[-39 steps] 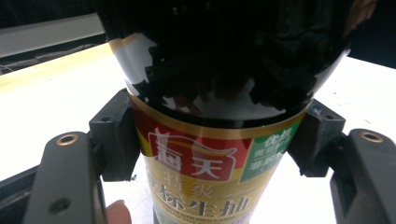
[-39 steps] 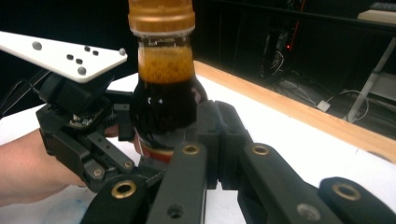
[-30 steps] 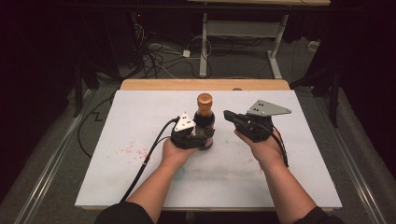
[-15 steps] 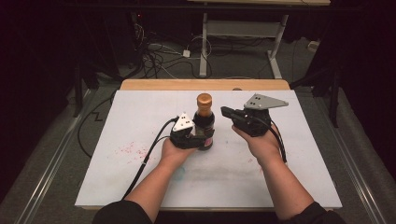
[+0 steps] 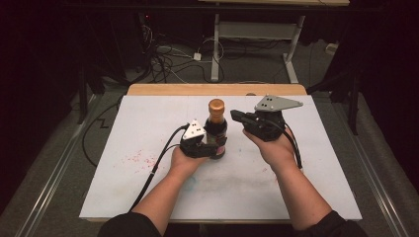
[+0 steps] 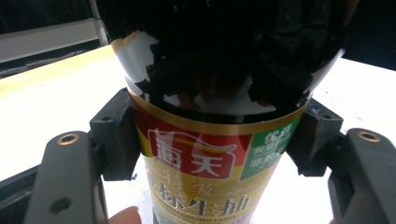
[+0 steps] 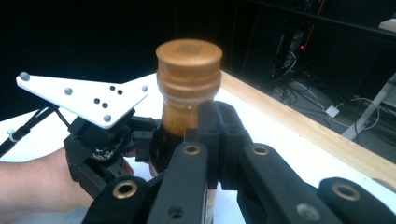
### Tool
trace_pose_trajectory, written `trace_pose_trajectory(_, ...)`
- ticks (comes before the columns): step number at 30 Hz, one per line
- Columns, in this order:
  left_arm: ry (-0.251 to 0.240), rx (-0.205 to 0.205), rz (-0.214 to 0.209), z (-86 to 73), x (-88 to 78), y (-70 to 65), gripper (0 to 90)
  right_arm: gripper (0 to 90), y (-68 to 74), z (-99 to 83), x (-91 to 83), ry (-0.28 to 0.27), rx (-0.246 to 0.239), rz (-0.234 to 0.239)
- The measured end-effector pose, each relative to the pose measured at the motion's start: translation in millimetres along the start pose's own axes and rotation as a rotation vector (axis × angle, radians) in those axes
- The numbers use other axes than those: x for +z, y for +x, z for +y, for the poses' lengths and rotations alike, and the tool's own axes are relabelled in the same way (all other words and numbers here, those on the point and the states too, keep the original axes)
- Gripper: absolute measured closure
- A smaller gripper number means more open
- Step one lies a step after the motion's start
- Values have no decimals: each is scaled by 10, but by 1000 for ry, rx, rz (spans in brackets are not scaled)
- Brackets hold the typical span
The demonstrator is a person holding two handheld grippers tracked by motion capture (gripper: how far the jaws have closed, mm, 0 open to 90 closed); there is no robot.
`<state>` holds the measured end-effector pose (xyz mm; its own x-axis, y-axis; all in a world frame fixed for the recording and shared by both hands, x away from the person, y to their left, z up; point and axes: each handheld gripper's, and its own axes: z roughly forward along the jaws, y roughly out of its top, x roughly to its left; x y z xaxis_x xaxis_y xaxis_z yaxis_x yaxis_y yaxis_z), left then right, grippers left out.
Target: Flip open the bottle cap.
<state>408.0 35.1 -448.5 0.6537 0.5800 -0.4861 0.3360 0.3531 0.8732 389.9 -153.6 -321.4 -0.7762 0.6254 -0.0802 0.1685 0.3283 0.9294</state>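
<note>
A dark sauce bottle (image 5: 216, 132) with a copper-brown cap (image 5: 216, 104) stands upright on the white table mat (image 5: 148, 123). My left gripper (image 5: 213, 146) is shut on its lower body. In the left gripper view both black pads (image 6: 116, 135) press the sides of the bottle's red and gold label (image 6: 205, 172). My right gripper (image 5: 234, 115) is shut with nothing in it. It hangs just right of the bottle's neck, tips pointing at it. In the right gripper view the closed jaws stand in front of the neck, below the cap (image 7: 188, 58). Whether they touch it I cannot tell.
The mat lies on a wooden table with its far edge (image 5: 217, 89) showing. Faint red specks (image 5: 136, 158) mark the mat at the left. Cables (image 5: 168, 64) and a desk frame (image 5: 257, 34) sit on the floor beyond.
My right gripper has risen a little and drawn closer to the bottle's neck. The left gripper and the bottle have stayed in place.
</note>
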Motion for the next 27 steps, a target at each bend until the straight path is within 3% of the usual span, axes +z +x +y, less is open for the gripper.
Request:
trace_pose_trajectory(1, -1, 0, 0, -1, -2, 1, 288, 900, 1, 39, -2, 3, -6, 2)
trace_pose_trajectory(2, 60, 71, -10, 2, -46, 38, 288, 900, -1, 57, 3, 4, -8, 4)
trace_pose_trajectory(3, 60, 71, -10, 2, -46, 38, 288, 900, -1, 73, 9, 8, -7, 8)
trace_pose_trajectory(4, -5, 3, 3, -8, -3, -4, 288, 900, -1, 87, 19, 10, -7, 10)
trace_pose_trajectory(5, -5, 3, 3, -8, -3, -4, 289, 900, -1, 87, 19, 10, -7, 10)
trace_pose_trajectory(6, -6, 3, 3, -10, -4, -5, 289, 900, -1, 112, 37, 18, -7, 21)
trace_pose_trajectory(7, 61, 78, -8, -4, -51, 39, 289, 900, -1, 112, 37, 18, -7, 21)
trace_pose_trajectory(8, 62, 82, -9, -6, -55, 40, 289, 900, 10, 132, 61, 30, -19, 26)
trace_pose_trajectory(11, 55, 82, -11, -15, -59, 40, 289, 900, 13, 145, 89, 37, -24, 28)
trace_pose_trajectory(12, -10, 11, 1, -22, -15, -5, 289, 900, 14, 154, 110, 46, -23, 33)
trace_pose_trajectory(13, 46, 75, -10, -16, -54, 31, 289, 900, 22, 161, 119, 52, -31, 27)
trace_pose_trajectory(14, 54, 83, -9, -15, -60, 34, 289, 900, 22, 161, 119, 52, -31, 27)
trace_pose_trajectory(16, 40, 64, -9, -14, -51, 22, 289, 900, 35, 193, 126, 52, -40, 28)
trace_pose_trajectory(24, 63, 91, 2, -8, -50, 25, 291, 900, 29, 212, 119, 67, -38, 31)
trace_pose_trajectory(27, 48, 76, 5, -11, -34, 9, 291, 900, 47, 215, 114, 67, -43, 28)
